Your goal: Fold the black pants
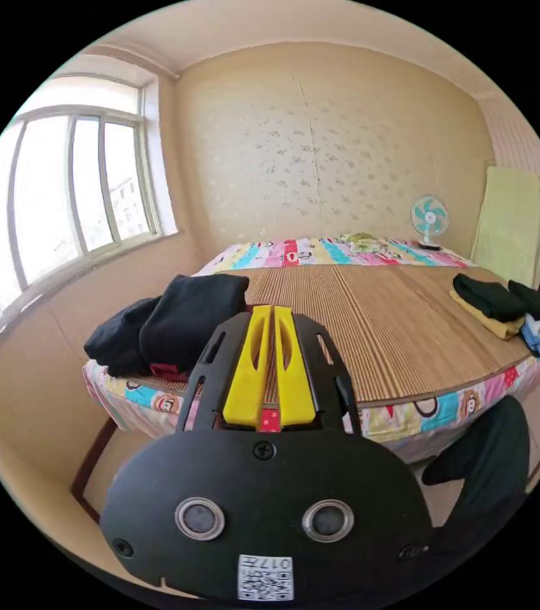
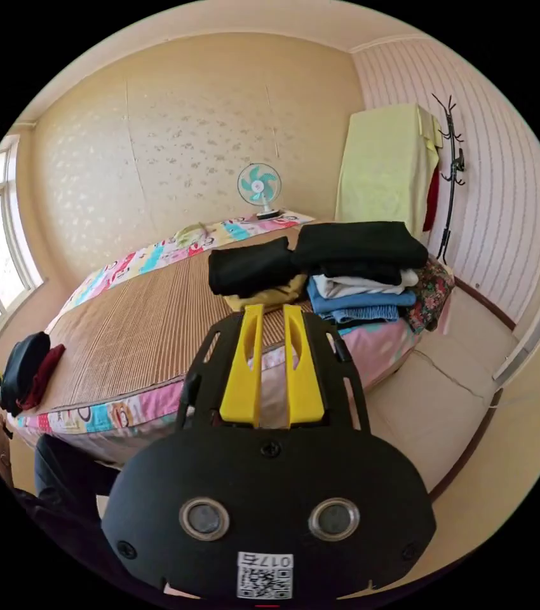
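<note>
1. Hovering off the foot of the bed, the left gripper (image 1: 271,312) had its yellow jaws pretty much together, just a sliver between them, gripping nothing.
2. The right gripper (image 2: 272,311) was also held in the air short of the bed, jaws a little apart, nothing in them either.
3. Black pants: honestly couldn't tell which dark piece they were. A loose heap of black clothes (image 1: 168,321) sat on the bed corner nearest the big window (image 1: 60,190), with something red (image 1: 168,370) poking out underneath.
4. On the other corner was a folded stack of clothes (image 2: 362,279), black on top, then white, then blue, and beside it a black folded piece (image 2: 251,265) lying on a yellow one.
5. Everything sat on a brown slatted bamboo mat (image 1: 378,324) over a colourful cartoon bedsheet (image 2: 155,251).
6. A small teal fan (image 1: 429,219) stood at the far end of the bed.
</note>
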A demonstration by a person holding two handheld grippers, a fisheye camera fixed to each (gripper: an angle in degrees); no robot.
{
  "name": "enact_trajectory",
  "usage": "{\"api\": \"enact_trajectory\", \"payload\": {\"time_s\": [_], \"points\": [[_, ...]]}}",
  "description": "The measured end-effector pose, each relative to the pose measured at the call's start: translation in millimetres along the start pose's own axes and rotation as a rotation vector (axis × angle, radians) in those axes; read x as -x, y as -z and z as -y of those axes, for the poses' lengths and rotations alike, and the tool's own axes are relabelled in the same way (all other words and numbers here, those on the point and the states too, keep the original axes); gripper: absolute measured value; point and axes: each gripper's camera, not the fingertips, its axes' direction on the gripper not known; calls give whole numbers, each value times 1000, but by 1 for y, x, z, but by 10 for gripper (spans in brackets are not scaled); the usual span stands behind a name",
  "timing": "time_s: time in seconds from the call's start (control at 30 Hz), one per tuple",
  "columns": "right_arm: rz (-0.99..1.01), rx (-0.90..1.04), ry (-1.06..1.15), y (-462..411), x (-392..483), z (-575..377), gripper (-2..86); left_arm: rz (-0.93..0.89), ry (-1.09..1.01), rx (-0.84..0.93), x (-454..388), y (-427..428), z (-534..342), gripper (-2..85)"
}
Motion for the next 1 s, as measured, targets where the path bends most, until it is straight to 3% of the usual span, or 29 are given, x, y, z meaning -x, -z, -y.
{"api": "enact_trajectory", "payload": {"time_s": [0.07,0.17,0.23,0.3,0.5,0.57,0.7,0.73,0.8,0.87,0.93,1.0], "points": [[-24,41,-59,-10,-32,25,78,-113,156,61,0,-9,4,-4],[54,15,-384,-22,-106,57,109,-205,256,162,0,-23,-7,-5],[286,-35,-655,-39,-170,66,130,-185,237,204,-6,-25,-14,-4],[401,-47,-785,-58,-203,70,137,-155,203,244,-12,-25,-20,-5],[338,72,-907,-105,-239,115,95,-139,289,313,-3,-31,-27,-4],[339,31,-839,-94,-229,150,71,-170,330,324,3,-34,-22,-4],[469,-155,-488,-41,-151,263,16,-142,317,284,11,-29,-6,-5],[821,-329,-232,-19,-114,292,12,-144,317,259,14,-25,-1,-5],[1252,-411,-37,9,-48,338,9,-154,320,229,15,-20,5,-4],[1126,-315,38,42,40,376,8,-150,311,189,13,-12,8,-4],[889,-155,340,62,171,386,10,-130,301,174,9,-8,6,-4],[836,-33,463,51,240,361,15,-127,291,183,6,-10,0,-3]]}}
